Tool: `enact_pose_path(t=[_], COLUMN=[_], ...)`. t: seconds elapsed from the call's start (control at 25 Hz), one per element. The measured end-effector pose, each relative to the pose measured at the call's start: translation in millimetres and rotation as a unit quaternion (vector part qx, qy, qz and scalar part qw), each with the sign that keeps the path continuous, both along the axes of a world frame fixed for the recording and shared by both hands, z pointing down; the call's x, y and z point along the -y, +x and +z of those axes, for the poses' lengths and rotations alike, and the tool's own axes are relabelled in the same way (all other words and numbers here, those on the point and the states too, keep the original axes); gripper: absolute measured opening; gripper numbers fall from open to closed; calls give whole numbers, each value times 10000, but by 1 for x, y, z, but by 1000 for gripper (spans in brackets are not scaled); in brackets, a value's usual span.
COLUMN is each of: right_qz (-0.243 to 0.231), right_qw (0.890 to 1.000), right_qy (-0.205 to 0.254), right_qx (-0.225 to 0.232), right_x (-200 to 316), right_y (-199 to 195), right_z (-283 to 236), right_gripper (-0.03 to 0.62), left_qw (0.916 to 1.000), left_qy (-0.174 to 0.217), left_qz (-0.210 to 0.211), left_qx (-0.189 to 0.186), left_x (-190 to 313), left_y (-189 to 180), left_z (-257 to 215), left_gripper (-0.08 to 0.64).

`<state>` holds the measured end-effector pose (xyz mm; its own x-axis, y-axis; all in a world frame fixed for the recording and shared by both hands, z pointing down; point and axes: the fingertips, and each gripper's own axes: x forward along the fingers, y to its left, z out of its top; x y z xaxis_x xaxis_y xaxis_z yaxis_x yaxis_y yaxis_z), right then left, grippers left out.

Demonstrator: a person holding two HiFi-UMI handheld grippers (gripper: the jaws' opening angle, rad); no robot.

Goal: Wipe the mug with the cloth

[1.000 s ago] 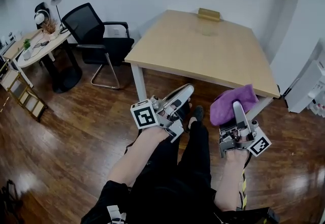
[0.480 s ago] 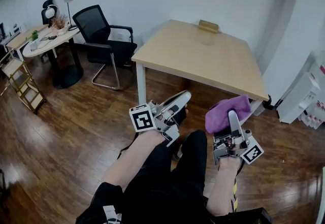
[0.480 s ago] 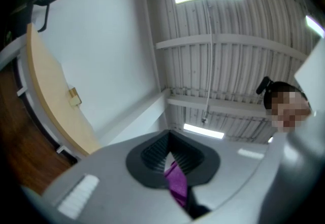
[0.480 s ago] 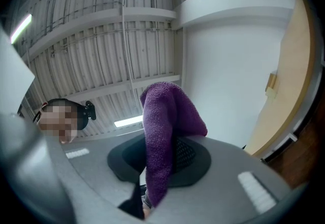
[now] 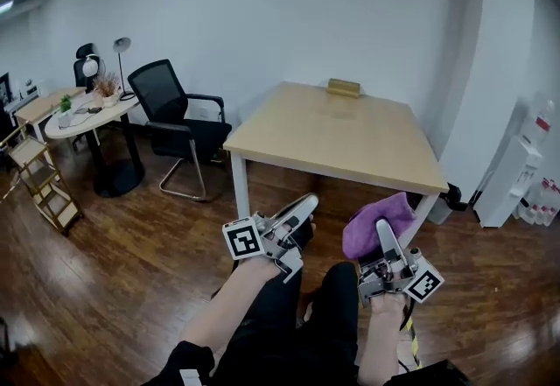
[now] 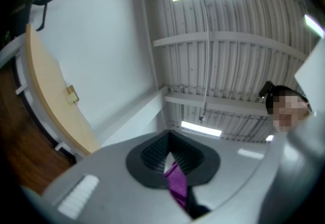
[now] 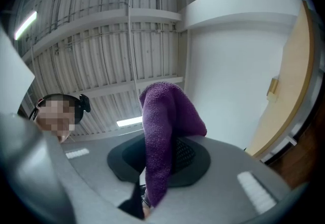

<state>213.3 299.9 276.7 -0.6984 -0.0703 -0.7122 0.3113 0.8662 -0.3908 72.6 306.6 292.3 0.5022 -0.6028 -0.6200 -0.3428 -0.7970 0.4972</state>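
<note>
Head view: right gripper clamps fuzzy purple cloth; left gripper pinched closed. No mug discernible; small tan block at light wooden worktop's 12 o'clock edge. Best step closer first, cloth bunched.

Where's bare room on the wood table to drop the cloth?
Nearly the whole tabletop is bare, from the near edge up to the small wooden block at the middle of the far edge. The crowded spot is the round side table at left, which carries a lamp and small items.
</note>
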Motion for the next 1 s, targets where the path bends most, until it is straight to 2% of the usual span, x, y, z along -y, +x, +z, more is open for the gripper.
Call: enact_pose_path(t=[0.32,1.0], right_qz=[-68,-118], right_qw=[10000,9998], right_qy=[3,-81], right_qx=[-56,-129], right_x=[-10,-50], right_y=[-5,15], right_z=[2,0], right_gripper=[60,60], left_qw=[9999,9998], left_qy=[36,24], left_qz=[-108,-219], left_qx=[118,1], left_x=[-11,-56], left_y=[3,19], left_z=[-1,-4], left_gripper=[8,8])
